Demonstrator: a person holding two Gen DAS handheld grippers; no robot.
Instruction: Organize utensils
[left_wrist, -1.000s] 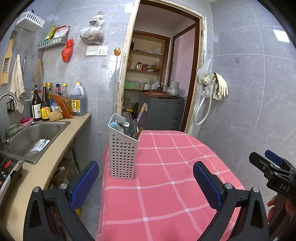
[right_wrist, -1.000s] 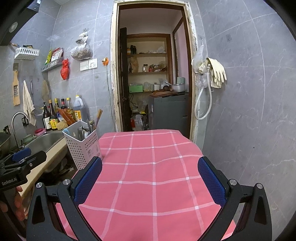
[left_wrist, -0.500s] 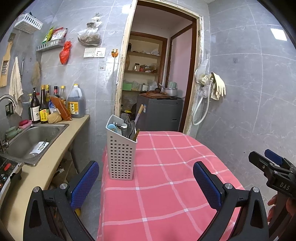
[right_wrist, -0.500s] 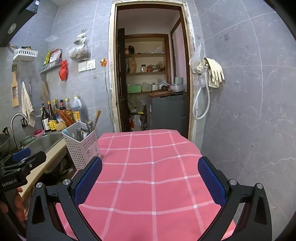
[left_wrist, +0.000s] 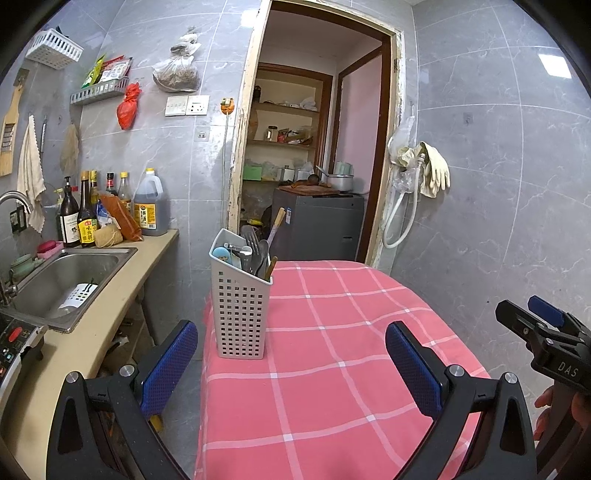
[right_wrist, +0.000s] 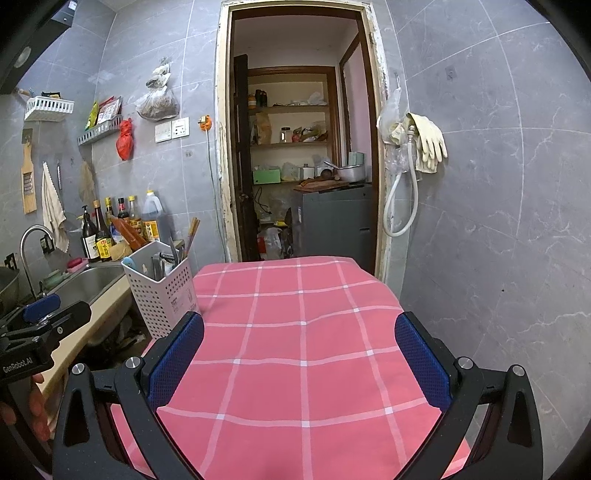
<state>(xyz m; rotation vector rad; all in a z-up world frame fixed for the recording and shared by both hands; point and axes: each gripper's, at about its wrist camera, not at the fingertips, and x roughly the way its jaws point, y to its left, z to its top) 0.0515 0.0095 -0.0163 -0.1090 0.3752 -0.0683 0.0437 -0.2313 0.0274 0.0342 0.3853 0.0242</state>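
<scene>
Left claw (left_wrist: 291, 363): pads wide apart, empty, low over worktop (left_wrist: 332, 369).
Basket (left_wrist: 240, 302) at 11 o'clock, worktop's left edge; white, perforated, tapered, upright. Likely light, stiff plastic, tippy; grip rim or wall.
Utensils (left_wrist: 256, 251) upright inside: fork, spoons, chopsticks; thin, slippery; pinch handles.
Right claw (right_wrist: 299, 362): pads apart, empty.

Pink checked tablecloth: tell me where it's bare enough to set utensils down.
The tablecloth is bare from the utensil caddy at its left edge to the right edge and the doorway end. Crowded: the caddy itself and the bottles behind the sink.
</scene>
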